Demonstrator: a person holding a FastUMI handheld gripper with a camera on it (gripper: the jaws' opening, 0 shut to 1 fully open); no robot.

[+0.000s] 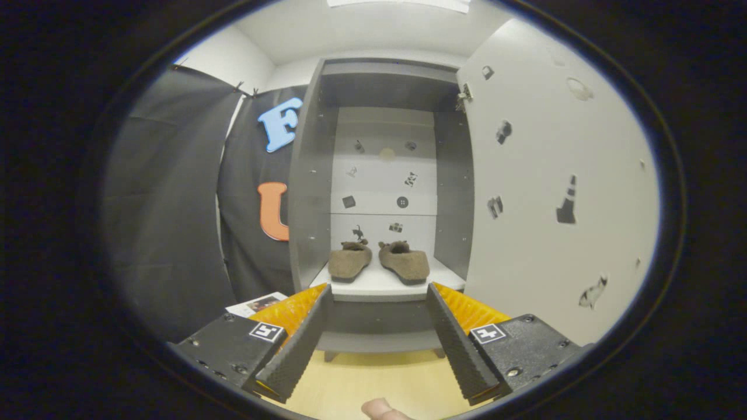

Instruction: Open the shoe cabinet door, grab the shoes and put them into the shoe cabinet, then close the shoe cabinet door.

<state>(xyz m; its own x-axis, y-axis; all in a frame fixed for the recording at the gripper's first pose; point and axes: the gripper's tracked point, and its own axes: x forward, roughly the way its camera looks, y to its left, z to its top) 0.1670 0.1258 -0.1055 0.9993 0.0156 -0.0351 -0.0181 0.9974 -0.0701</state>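
Pale wood floor (373, 379) runs up to the cabinet (382, 175), which stands open against a white wall, with black cloth (169, 204) hanging to its left.

Two brown shoes sit side by side on the cabinet's white bottom shelf (385, 287), toes pointing out toward the fingers. The left shoe (349, 261) and the right shoe (404, 262) lie close but apart, the right one angled slightly outward. Both rest near the shelf's front edge, beyond the fingertips and roughly in line with the gap between them.

Behind the shoes, the cabinet's back panel is white and dotted with small dark stickers. Grey side walls frame the opening. The door (548, 186) is swung wide to the right, its white face also carrying scattered stickers, with a hinge visible at its upper corner.

The gripper (379, 291) is held back from the cabinet with its fingers spread wide, nothing between them, their tips level with the shelf's front lip. A fingertip (382, 410) of the person shows just below the fingers. Some printed paper (257, 303) lies on the floor beside the left finger, at the foot of the cloth.
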